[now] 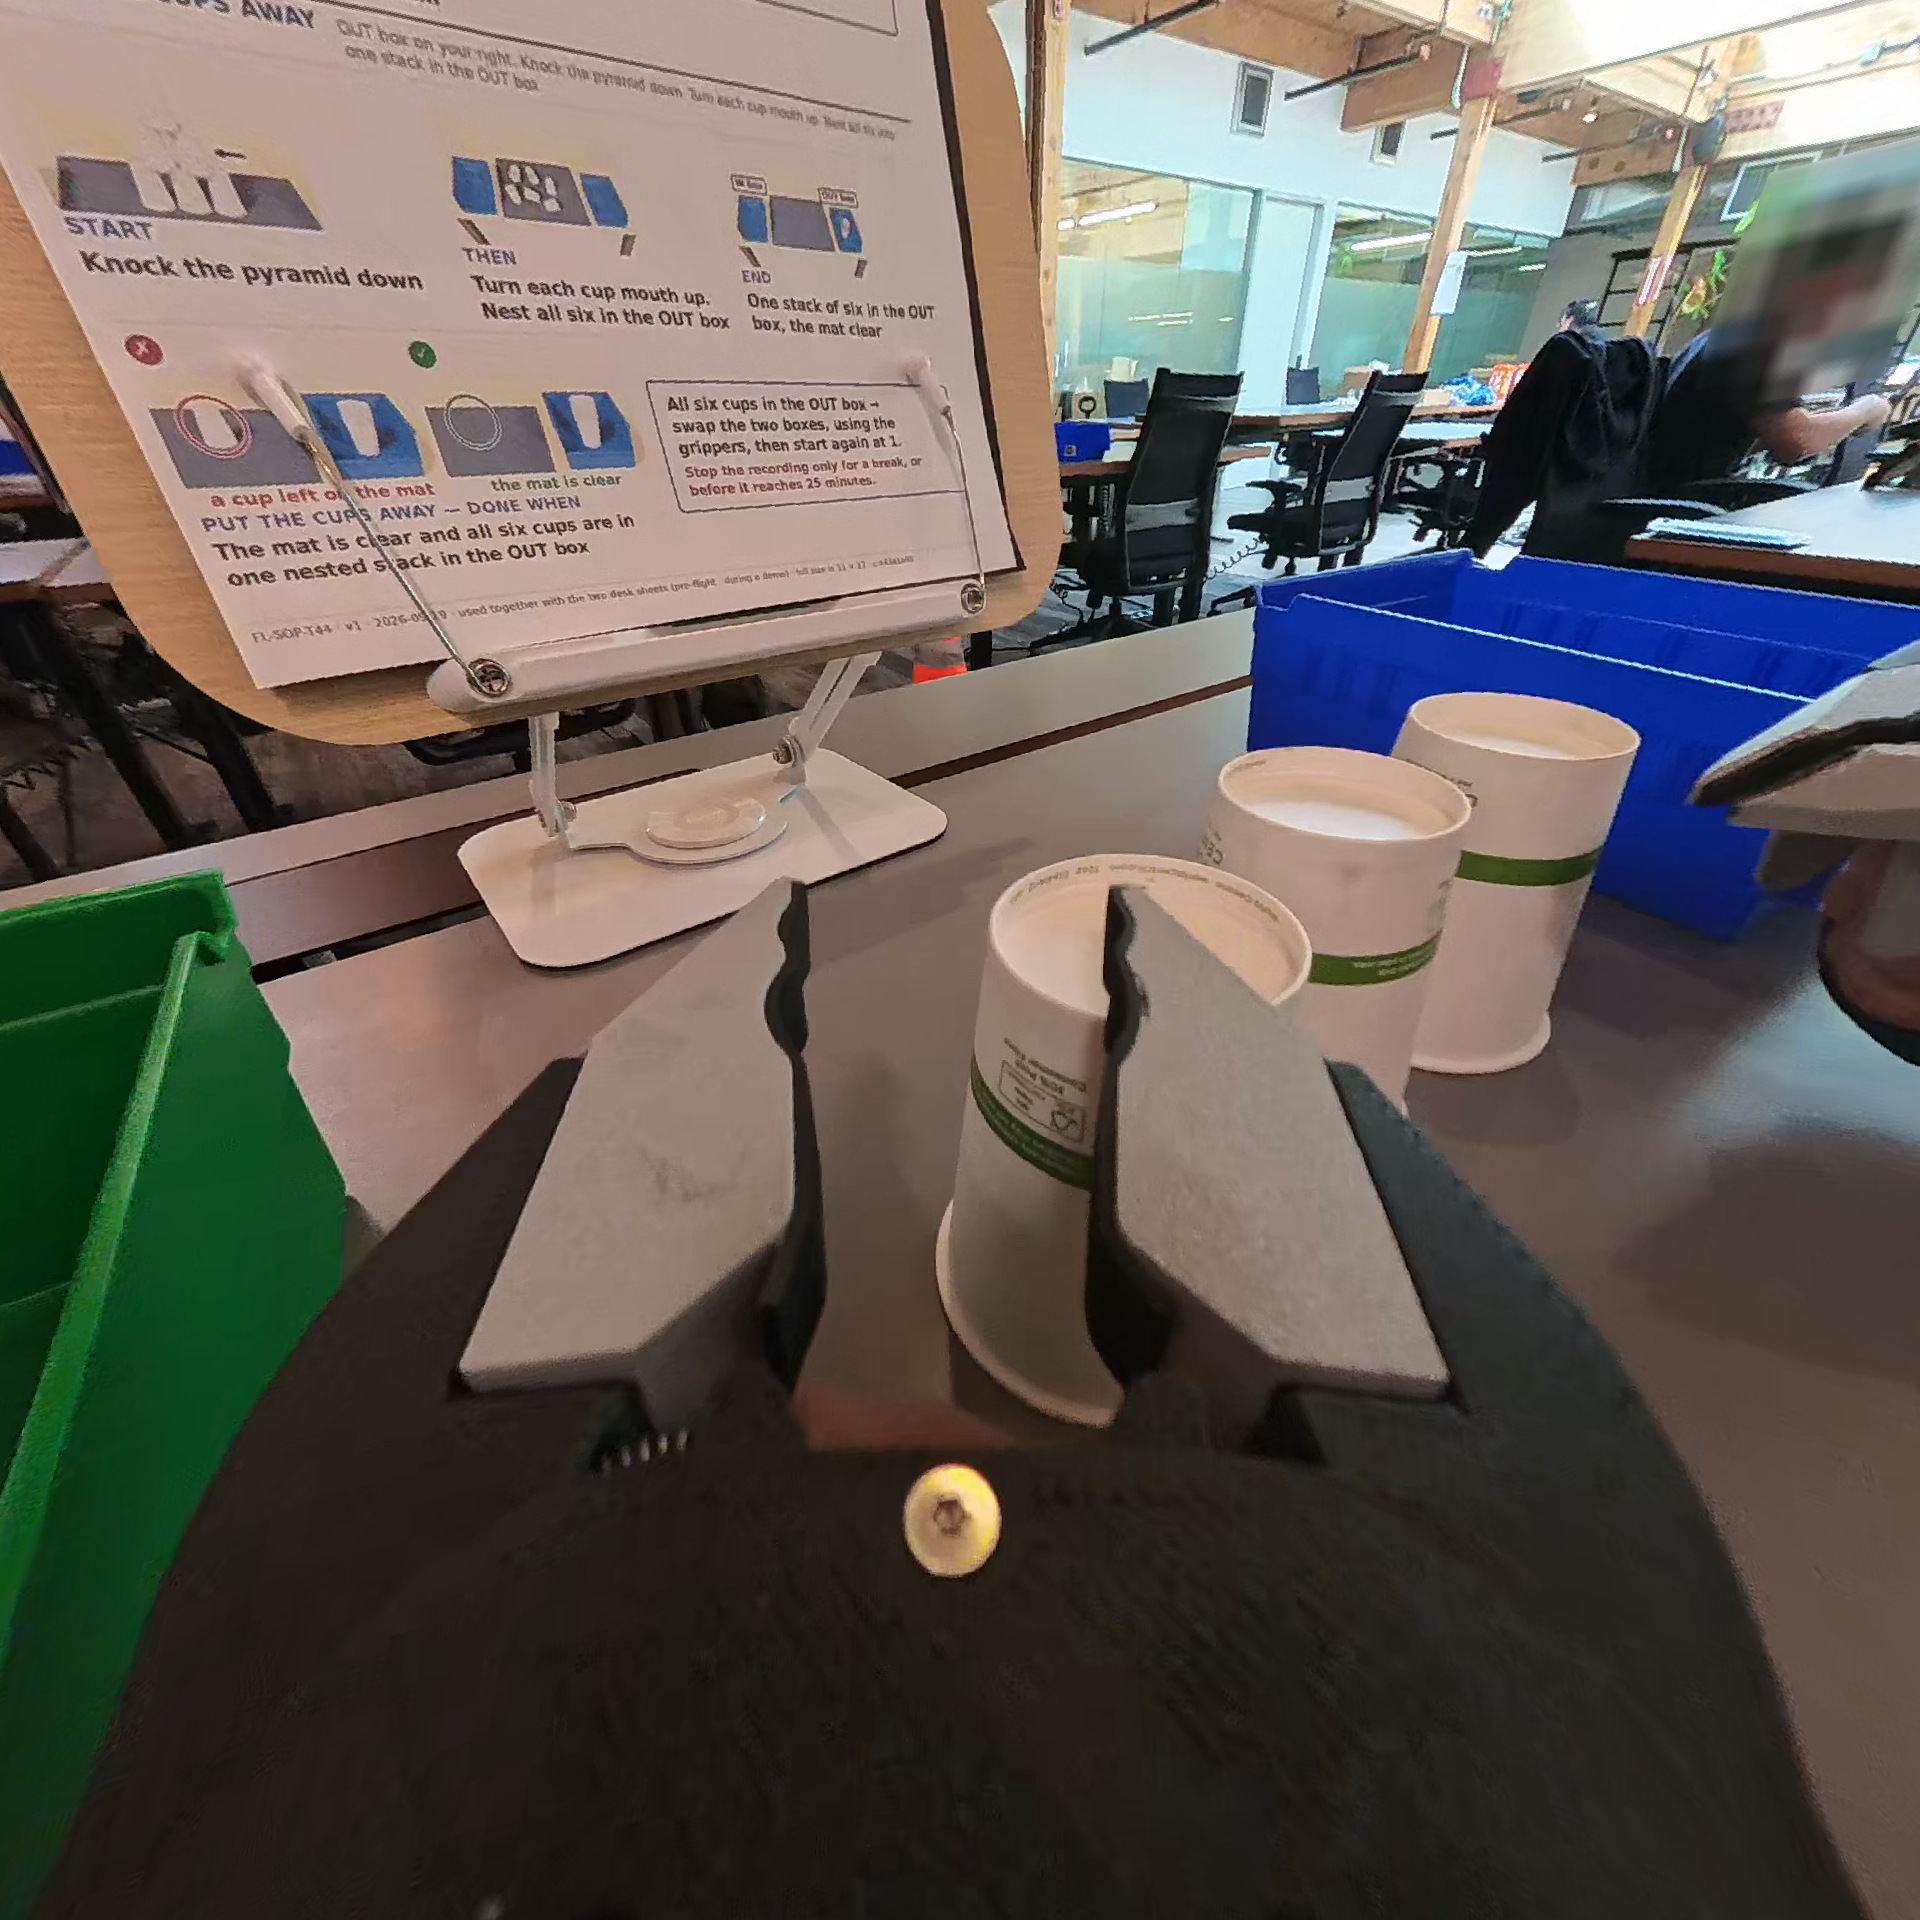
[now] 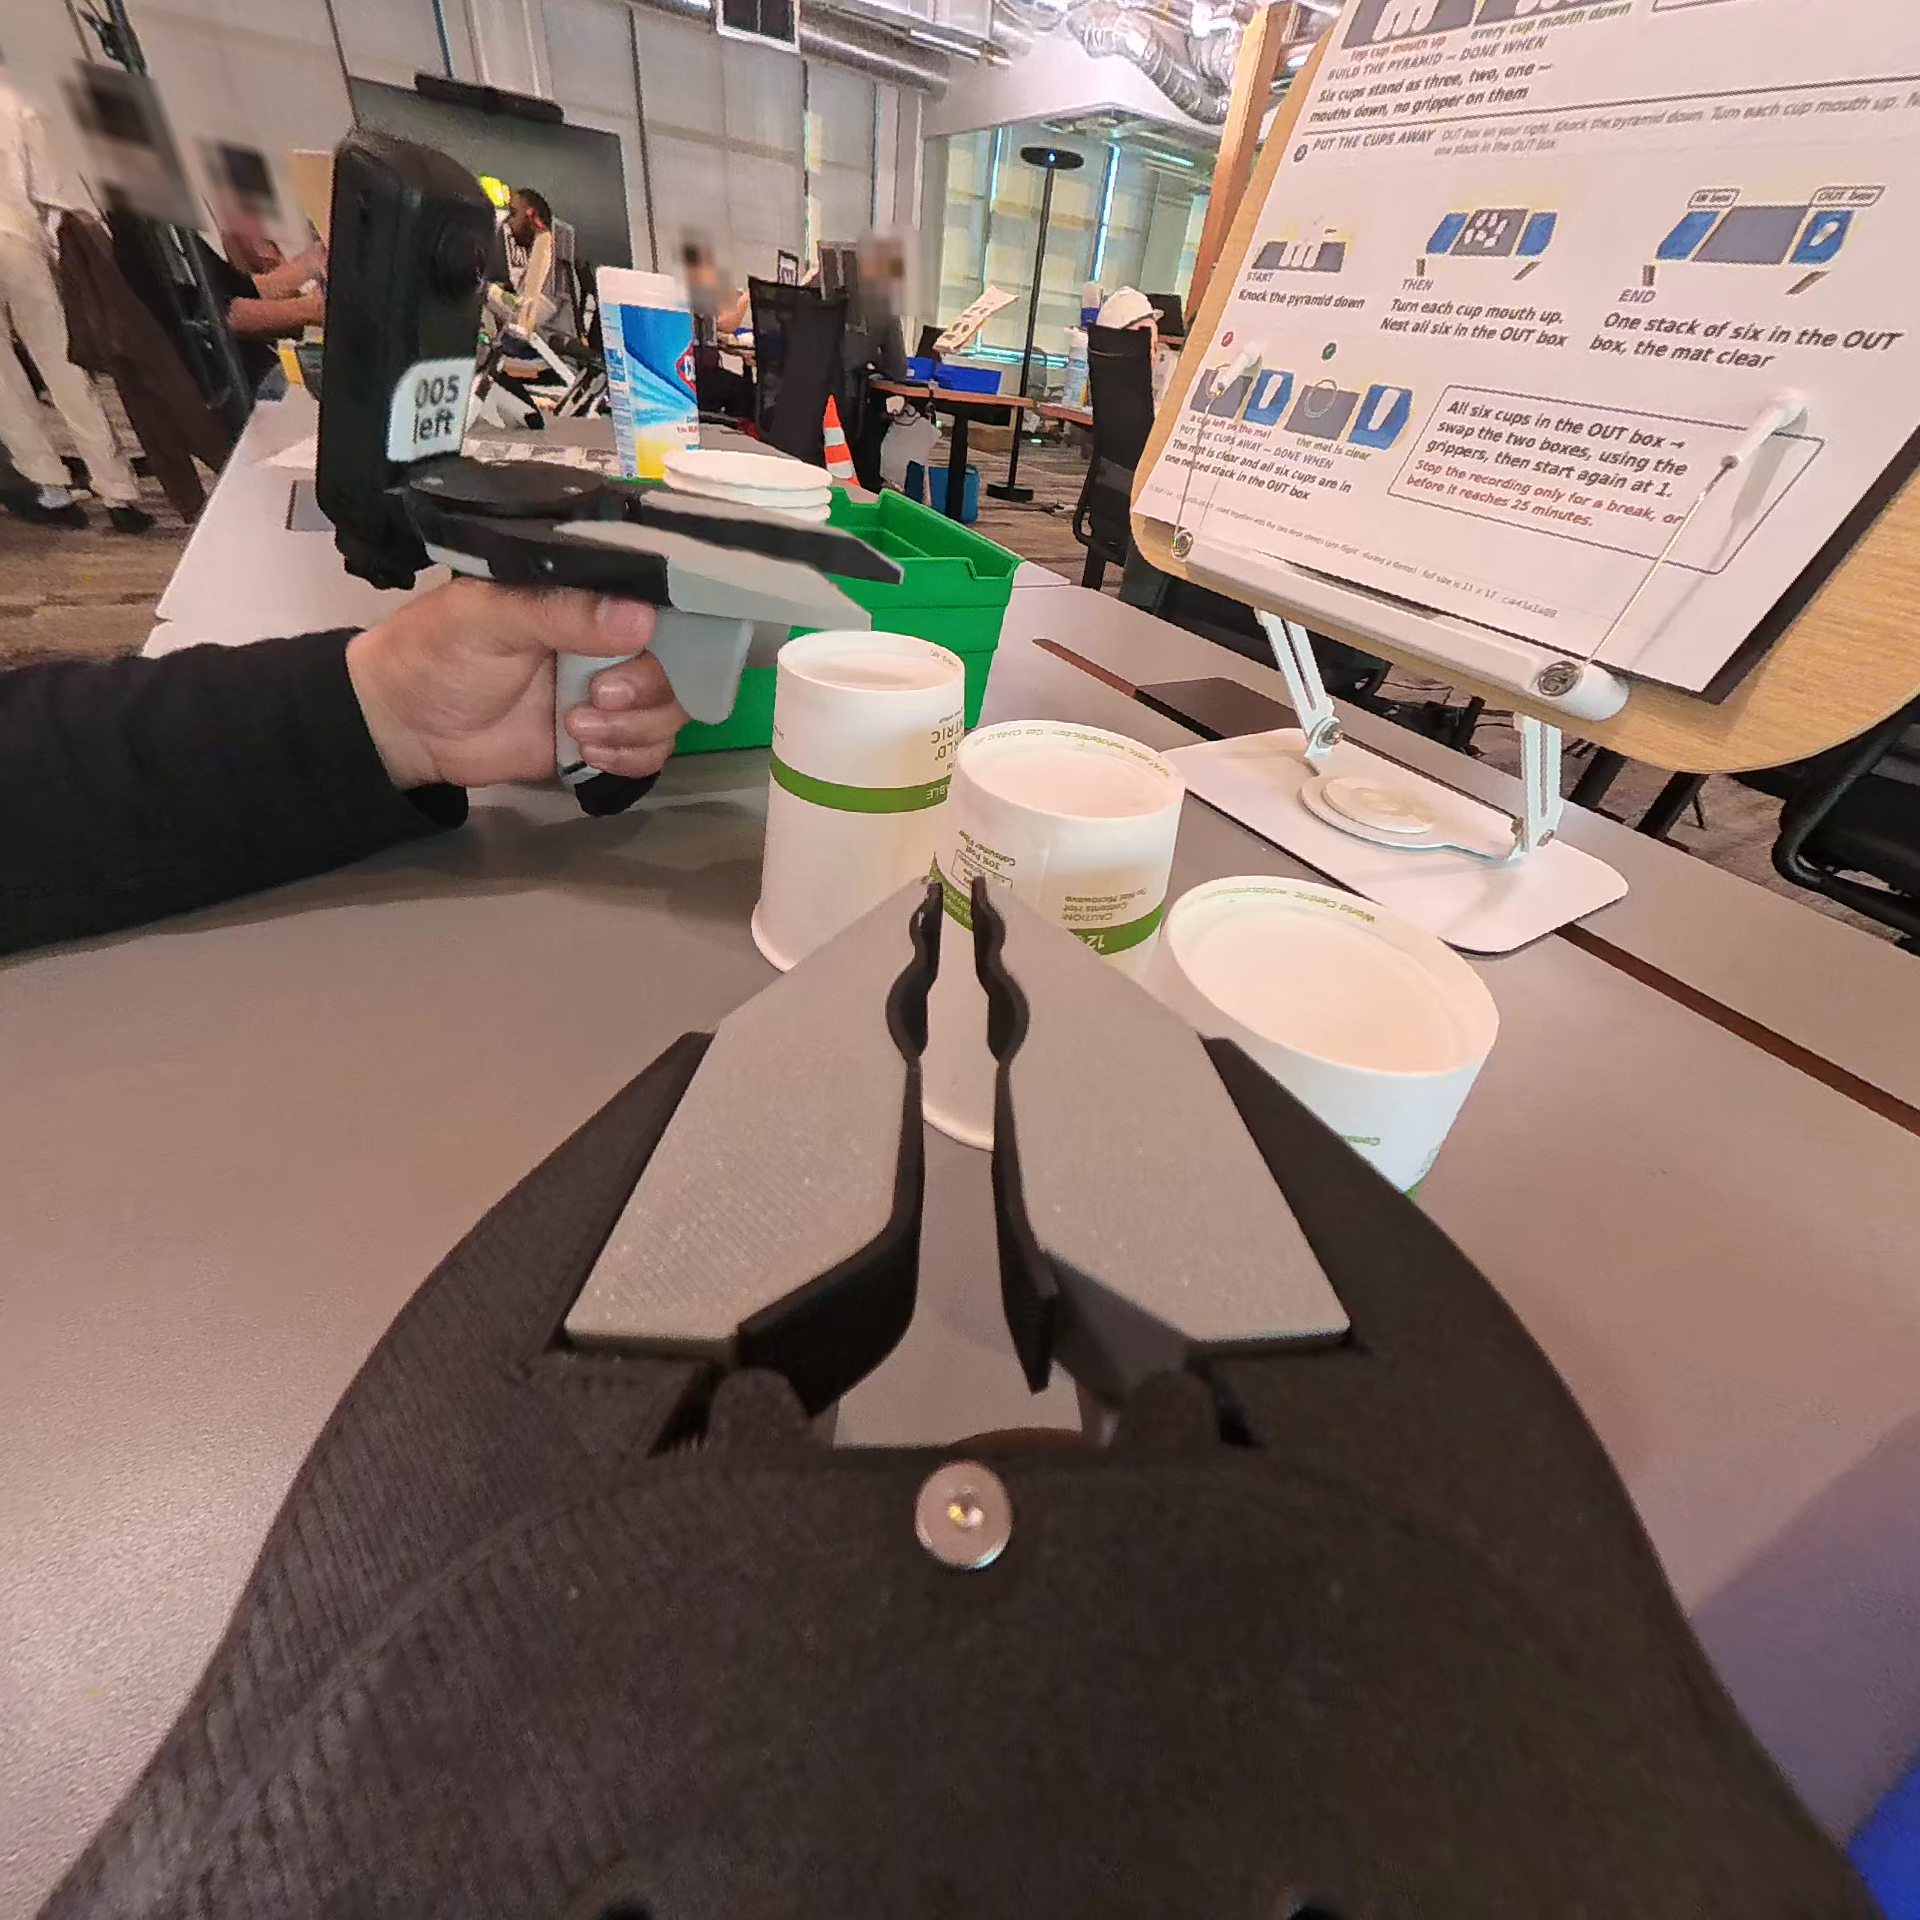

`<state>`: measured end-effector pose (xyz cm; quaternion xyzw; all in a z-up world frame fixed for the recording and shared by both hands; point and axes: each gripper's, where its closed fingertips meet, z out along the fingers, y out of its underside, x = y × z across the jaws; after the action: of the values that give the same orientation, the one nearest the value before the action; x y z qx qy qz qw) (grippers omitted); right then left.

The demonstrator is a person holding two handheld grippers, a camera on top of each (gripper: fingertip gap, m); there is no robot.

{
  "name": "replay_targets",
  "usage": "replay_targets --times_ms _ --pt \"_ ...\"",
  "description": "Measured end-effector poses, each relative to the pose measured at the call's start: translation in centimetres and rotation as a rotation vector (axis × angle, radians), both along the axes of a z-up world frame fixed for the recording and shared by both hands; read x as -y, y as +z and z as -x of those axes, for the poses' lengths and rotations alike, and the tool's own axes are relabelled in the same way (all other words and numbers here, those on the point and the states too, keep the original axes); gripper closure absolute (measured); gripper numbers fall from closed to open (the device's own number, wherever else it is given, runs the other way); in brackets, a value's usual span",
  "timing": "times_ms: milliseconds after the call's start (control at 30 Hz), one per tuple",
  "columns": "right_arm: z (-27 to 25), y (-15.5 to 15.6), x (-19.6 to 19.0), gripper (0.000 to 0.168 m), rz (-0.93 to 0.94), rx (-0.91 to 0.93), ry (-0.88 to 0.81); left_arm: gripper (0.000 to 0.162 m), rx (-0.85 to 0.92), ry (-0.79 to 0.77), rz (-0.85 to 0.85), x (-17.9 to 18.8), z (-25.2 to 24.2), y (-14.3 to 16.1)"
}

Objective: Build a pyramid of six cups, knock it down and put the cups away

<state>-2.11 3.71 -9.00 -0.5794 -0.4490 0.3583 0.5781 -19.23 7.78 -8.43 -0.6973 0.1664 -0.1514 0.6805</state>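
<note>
Three white paper cups with green bands stand mouth down in a row on the grey table. In the left wrist view they are the near cup (image 1: 1029, 1101), the middle cup (image 1: 1340, 894) and the far cup (image 1: 1507, 862). My left gripper (image 1: 951, 935) is open and empty, hovering just above the near cup; it also shows in the right wrist view (image 2: 883, 597) over that cup (image 2: 862, 790). My right gripper (image 2: 961, 920) is shut and empty, low in front of the middle cup (image 2: 1060, 831), with the third cup (image 2: 1330, 1018) to its right. More nested cups (image 2: 748, 483) stick up from the green box (image 2: 935, 592).
A blue box (image 1: 1558, 644) stands behind the cup row on the right, the green box (image 1: 125, 1143) at the left. An instruction sheet on a white stand (image 1: 707, 831) sits at the table's back. A wipes canister (image 2: 649, 364) stands behind the green box. People work at desks far off. The far cup (image 1: 1507, 862) is about 5 cm from my right fingertips.
</note>
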Motion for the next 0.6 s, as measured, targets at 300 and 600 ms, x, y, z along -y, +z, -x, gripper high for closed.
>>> replay_targets --times_ms 300,600 --pt "0.27 -0.10 0.38 0.167 -0.002 0.004 0.013 0.109 -0.040 0.027 -0.001 -0.29 0.14 -0.68" --pt "0.24 0.07 0.46 0.166 -0.007 0.001 0.014 0.109 -0.028 0.035 -0.033 0.04 0.11 0.05"
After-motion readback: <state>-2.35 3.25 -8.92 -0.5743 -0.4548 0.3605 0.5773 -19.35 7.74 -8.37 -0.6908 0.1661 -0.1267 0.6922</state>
